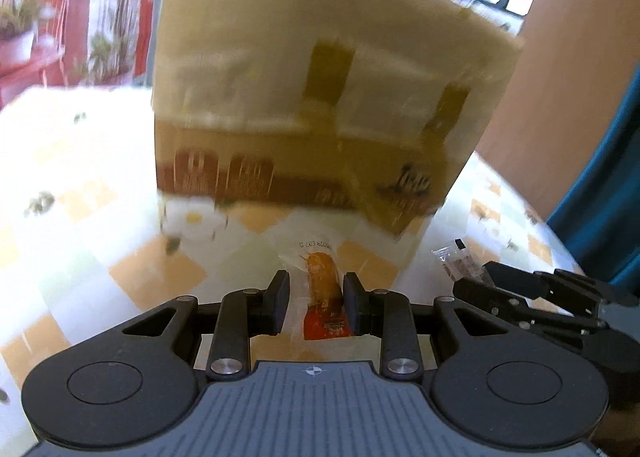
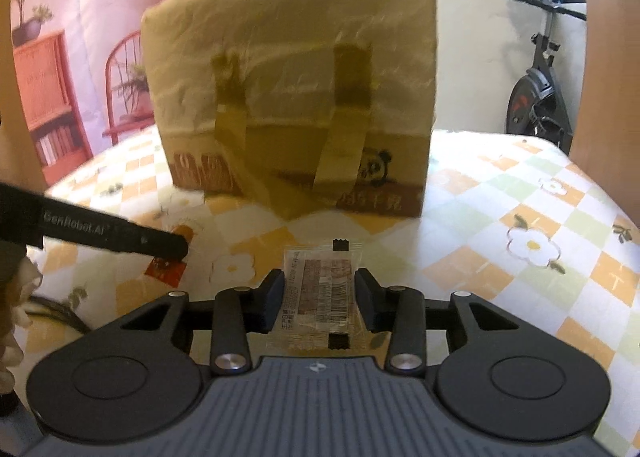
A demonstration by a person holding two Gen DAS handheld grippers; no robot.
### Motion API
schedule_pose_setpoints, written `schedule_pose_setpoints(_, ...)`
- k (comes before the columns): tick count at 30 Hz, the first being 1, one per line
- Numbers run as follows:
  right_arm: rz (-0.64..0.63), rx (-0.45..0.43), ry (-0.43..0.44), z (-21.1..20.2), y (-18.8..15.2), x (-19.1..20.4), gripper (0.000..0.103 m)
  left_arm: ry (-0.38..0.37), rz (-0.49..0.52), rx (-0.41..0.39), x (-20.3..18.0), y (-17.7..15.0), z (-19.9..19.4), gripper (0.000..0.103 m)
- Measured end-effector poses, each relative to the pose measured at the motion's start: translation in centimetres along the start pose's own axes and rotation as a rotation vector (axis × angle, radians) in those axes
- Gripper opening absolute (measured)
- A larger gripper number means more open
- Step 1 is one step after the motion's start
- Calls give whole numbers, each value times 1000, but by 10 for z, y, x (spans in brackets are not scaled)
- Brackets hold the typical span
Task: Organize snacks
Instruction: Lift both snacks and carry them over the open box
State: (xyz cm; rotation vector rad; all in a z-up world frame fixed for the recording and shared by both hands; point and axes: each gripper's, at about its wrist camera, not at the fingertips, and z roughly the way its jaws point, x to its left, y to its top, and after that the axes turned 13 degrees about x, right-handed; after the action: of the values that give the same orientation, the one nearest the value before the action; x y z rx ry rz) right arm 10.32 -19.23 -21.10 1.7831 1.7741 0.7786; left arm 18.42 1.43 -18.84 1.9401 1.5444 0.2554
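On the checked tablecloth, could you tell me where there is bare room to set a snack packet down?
Free: the tablecloth right of the cardboard box, out to the table edge. Crowded: the strip before the box, where the left gripper grips an orange packet and the right gripper a clear packet.

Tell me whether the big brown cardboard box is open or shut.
Cannot tell. The brown cardboard box stands upright on the checkered tablecloth, tape strips on its near side; its top is hidden.
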Motion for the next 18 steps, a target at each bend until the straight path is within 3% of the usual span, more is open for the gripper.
schedule_pose_setpoints(12,-16,-280,2,-64,78,-7,41,0,134,-340,-17,63,-95,31)
schedule_pose_setpoints(18,-38,-377,27,-81,125,-13,41,23,158,-415,-20,111,-109,31)
